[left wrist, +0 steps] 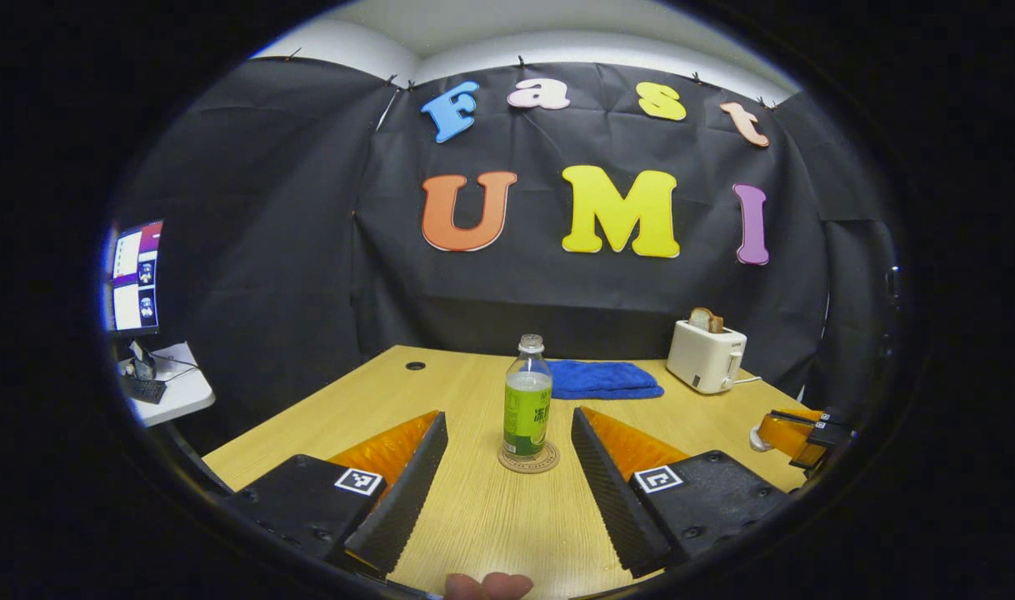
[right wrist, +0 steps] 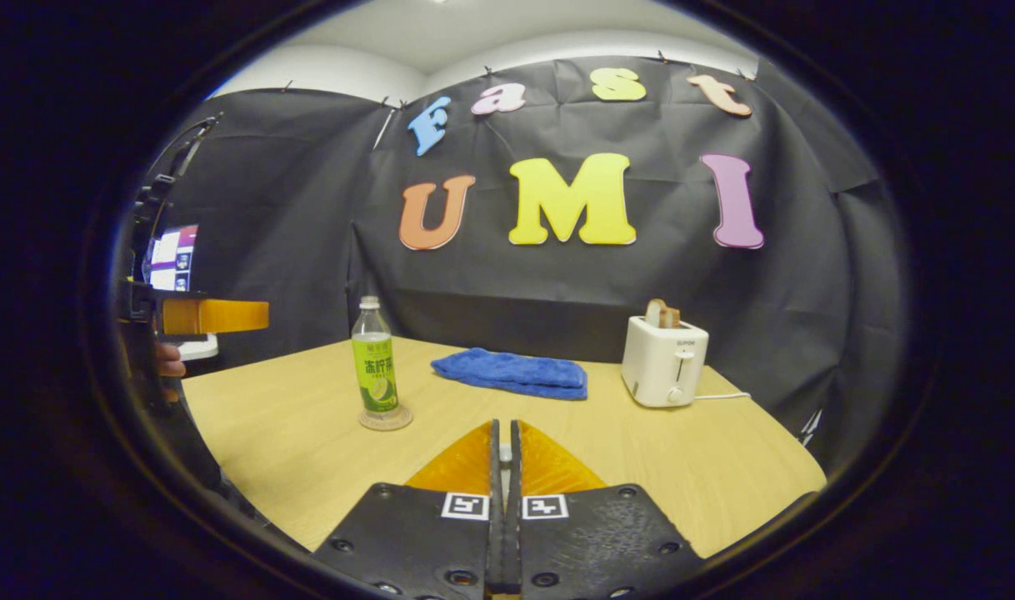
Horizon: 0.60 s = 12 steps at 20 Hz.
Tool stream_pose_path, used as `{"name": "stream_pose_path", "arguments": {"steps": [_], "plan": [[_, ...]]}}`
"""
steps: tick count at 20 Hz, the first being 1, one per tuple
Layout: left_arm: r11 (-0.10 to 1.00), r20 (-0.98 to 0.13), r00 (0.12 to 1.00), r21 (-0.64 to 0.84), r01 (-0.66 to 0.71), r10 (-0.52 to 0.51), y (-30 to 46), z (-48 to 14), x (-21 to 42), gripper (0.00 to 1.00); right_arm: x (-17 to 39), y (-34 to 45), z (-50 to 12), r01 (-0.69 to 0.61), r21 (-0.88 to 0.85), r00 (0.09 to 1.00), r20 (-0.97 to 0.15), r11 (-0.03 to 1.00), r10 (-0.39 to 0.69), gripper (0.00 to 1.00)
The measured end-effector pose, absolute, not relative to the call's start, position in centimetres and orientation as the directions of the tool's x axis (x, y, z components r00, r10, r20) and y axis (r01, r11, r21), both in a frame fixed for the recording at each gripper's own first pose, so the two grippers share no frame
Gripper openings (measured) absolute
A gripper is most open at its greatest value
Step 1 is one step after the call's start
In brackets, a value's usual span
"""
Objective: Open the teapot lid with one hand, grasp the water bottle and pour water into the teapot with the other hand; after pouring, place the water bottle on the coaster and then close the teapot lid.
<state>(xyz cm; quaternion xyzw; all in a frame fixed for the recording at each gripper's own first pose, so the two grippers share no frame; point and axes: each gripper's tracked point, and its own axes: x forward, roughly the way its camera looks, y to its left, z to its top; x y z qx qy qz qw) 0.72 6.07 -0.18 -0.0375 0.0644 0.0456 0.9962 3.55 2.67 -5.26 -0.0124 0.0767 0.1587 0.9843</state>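
Green-labelled clear plastic water bottle (left wrist: pixel 527 398) stands upright on a round coaster (left wrist: pixel 528 459) at centre frame on the wooden tabletop (left wrist: pixel 491 517); its label print is too small to make out. Left hand-held gripper (left wrist: pixel 501 475) gapes wide; right hand-held gripper (right wrist: pixel 504 467) is pressed together on something small, unidentifiable.

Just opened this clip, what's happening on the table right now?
A person holds a claw in each hand over a wooden table. The water bottle stands upright on the coaster, ahead of the open left claw, which holds nothing. The right claw has its fingers nearly together, with something small and pale between them. A blue towel and a toaster sit farther back.
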Motion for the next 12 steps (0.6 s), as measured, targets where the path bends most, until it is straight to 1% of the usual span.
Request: {"name": "stream_pose_path", "arguments": {"steps": [2,7,10,12], "plan": [[0.991,-0.114,0.988,-0.064,-0.117,0.109,6.4,-0.2,0.0,0.94,4.6,3.8,-5.9,-0.338,0.012,0.927,-0.17,0.941,0.335,0.0],[0.984,-0.07,0.981,-0.005,-0.179,0.179,8.0,-0.3,-1.3,0.94,5.7,5.4,-8.4,-0.364,-0.008,0.91,-0.217,0.931,0.354,0.0],[0.983,-0.049,0.982,0.014,-0.183,0.184,8.1,-0.1,-1.2,0.94,5.9,6.0,-9.5,-0.365,-0.018,0.908,-0.227,0.931,0.351,0.0],[0.983,-0.055,0.981,0.024,-0.183,0.184,8.2,-0.5,-1.2,0.94,6.0,6.3,-10.2,-0.365,-0.025,0.907,-0.235,0.931,0.349,0.0]]}}
